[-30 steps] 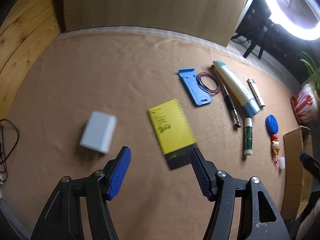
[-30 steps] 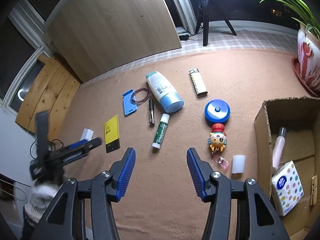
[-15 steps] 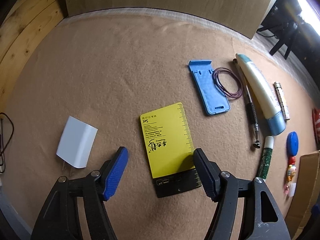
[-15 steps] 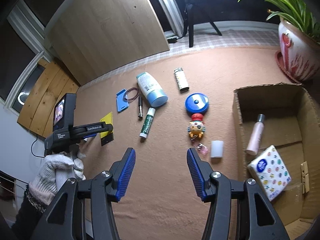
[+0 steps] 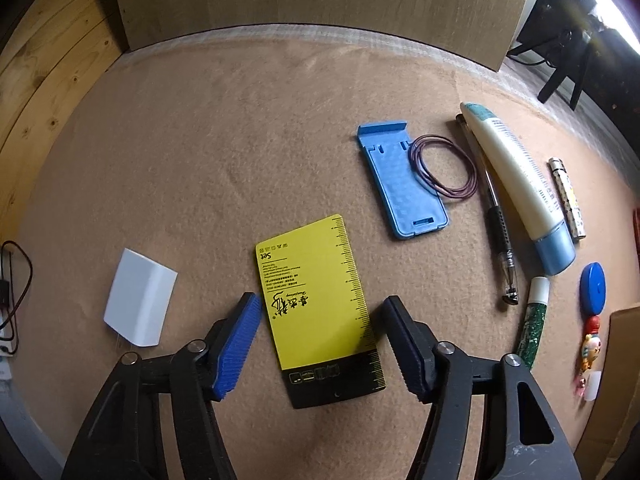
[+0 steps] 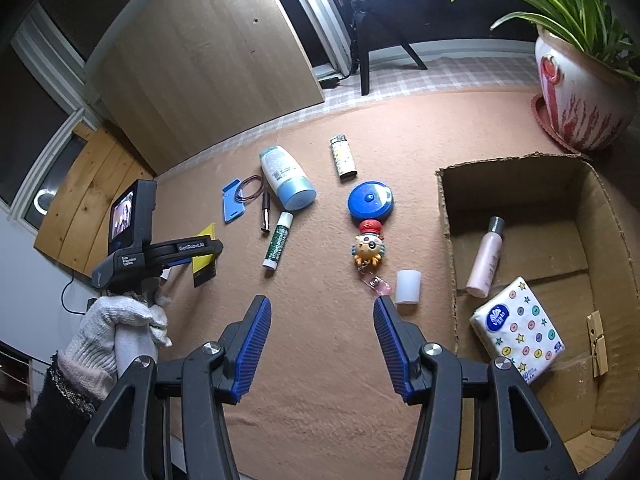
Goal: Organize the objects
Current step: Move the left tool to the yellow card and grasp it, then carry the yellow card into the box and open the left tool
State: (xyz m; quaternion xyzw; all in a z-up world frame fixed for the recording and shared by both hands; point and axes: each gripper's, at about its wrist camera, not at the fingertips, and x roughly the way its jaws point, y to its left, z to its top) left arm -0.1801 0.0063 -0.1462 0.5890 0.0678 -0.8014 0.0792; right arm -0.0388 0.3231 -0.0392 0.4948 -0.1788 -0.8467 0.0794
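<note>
1. Both blue-padded fingers of the left gripper [image 5: 320, 344] stand wide apart, one on each side of the yellow and black card [image 5: 318, 308], which lies flat on the tan felt mat [image 5: 224, 152]; neither pad touches it.
2. Fingers of the right gripper [image 6: 322, 346] are likewise spread, with only bare mat between them.
3. Left of the card lies a small white box [image 5: 140, 298], apart from it.
4. Beyond the card to the right sits a blue phone stand [image 5: 400, 180], with a thin purple wire loop [image 5: 444, 168] just beside it, overlapping its right edge.
5. Further right lie a pen [image 5: 496, 216] and a white tube with a blue cap [image 5: 520, 184], side by side, then a patterned lighter [image 5: 568, 196].
6. Near the pen's tip is a green glue stick [image 5: 532, 324], and past it a round blue disc [image 5: 592, 288] with a small toy figure [image 5: 588, 348] below it.
7. In the right wrist view, a short white cup [image 6: 408, 286] stands just beside the toy's pink clip [image 6: 374, 280], ahead of the right finger.
8. An open cardboard box [image 6: 446, 204] sits at the right, holding a pink bottle [image 6: 486, 258], a dotted tissue pack [image 6: 518, 330] and a wooden clothespin [image 6: 597, 344].
9. A potted plant [image 6: 580, 92] stands behind the box.
</note>
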